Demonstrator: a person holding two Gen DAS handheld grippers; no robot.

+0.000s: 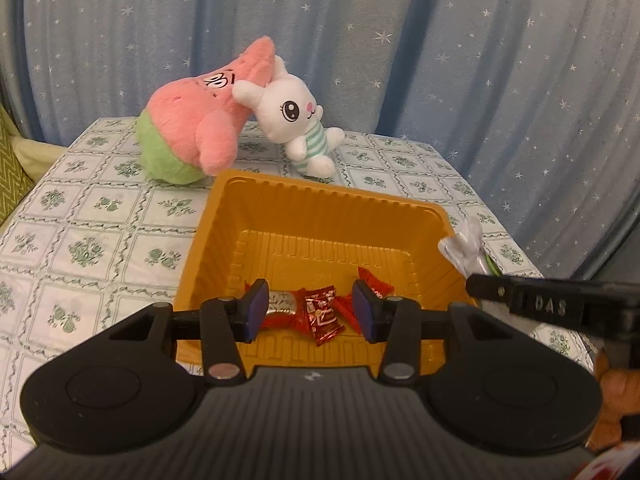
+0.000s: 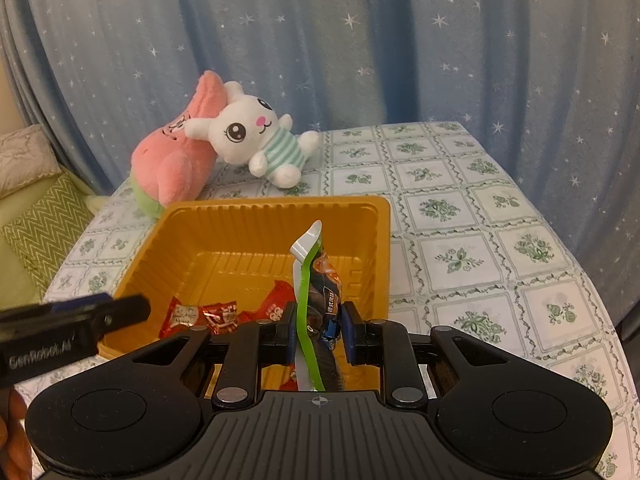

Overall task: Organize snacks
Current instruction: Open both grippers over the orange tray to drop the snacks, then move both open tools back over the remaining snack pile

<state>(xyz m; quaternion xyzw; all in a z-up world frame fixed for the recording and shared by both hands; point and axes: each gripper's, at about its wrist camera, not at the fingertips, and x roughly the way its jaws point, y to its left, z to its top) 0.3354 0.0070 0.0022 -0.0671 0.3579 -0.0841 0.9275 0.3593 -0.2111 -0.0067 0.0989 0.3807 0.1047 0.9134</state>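
The left tongs point(image 1: 310, 312) hang parted and empty over the near end of the orange tray point(image 1: 280, 188), red candies point(image 1: 322, 314) lying loose below them, apparently just dropped. The right tongs point(image 2: 320, 330) are clamped on a green-edged snack packet point(image 2: 316, 280), upright above the tray, probably next in. Only the right view shows that grip; the left view catches just the packet's silvery tip. Two plush toys point(image 2: 224, 140) lie on the far counter point(image 2: 480, 220).
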